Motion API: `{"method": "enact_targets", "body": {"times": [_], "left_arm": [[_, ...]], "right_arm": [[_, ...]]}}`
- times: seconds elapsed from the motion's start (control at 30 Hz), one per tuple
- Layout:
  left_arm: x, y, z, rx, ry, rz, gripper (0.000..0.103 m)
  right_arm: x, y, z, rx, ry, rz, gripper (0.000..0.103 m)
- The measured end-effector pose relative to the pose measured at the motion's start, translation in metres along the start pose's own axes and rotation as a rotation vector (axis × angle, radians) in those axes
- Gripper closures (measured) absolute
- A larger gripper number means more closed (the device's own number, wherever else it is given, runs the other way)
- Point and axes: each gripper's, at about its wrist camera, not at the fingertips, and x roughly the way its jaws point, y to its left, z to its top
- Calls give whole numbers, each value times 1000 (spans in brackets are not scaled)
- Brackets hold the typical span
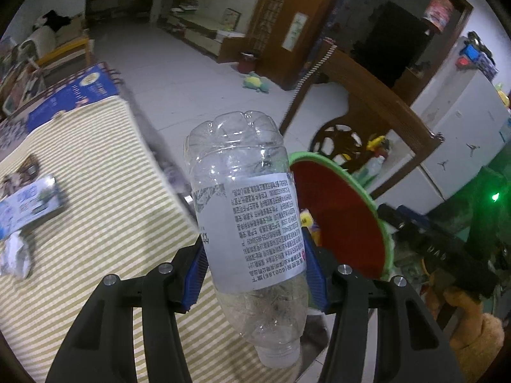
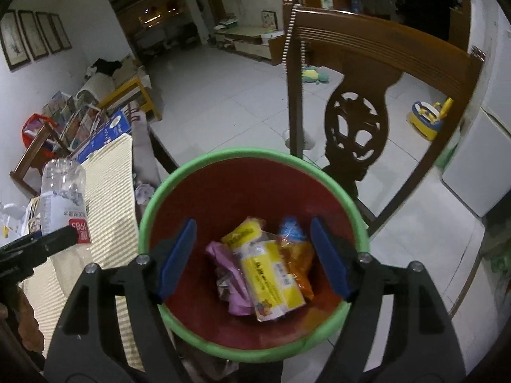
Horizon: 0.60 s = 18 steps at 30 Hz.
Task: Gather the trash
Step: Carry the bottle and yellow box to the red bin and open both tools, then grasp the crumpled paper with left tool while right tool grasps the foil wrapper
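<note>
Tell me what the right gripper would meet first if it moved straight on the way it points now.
Probably the wrappers lying in the red bin with a green rim. The open right gripper points down into its mouth, with nothing visible between; the depth is unclear.

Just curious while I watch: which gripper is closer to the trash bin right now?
Right. The right gripper hangs open directly over the trash bin; the left gripper holds the plastic bottle beside it, over the table edge.

Both views are dim and cool-toned under indoor light, with strong fisheye bending and black vignetting at the edges; motion blur smears the striped tablecloth (image 1: pixel 95 191), and a green lamp (image 1: pixel 495 196) flares
</note>
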Motion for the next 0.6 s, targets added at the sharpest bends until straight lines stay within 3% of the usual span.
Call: {"method": "enact_targets", "body": {"times": [0.3,0.37,0.43,0.6], "left_arm": [[25,-63,26,126,-3,-111,52],[30,-72,29,147,0,-114,51],[32,-78,32,156,2,-120,41],[26,-77,36,177,-19,-118,40]], "right_arm": [[-14,-44,-11,99,-11,-71,31],[-19,-51,-13,115,-21,-90,31],[-23,-55,-15,126,-28,-104,31],[-28,-55,-17,141,-40,-118,30]]}}
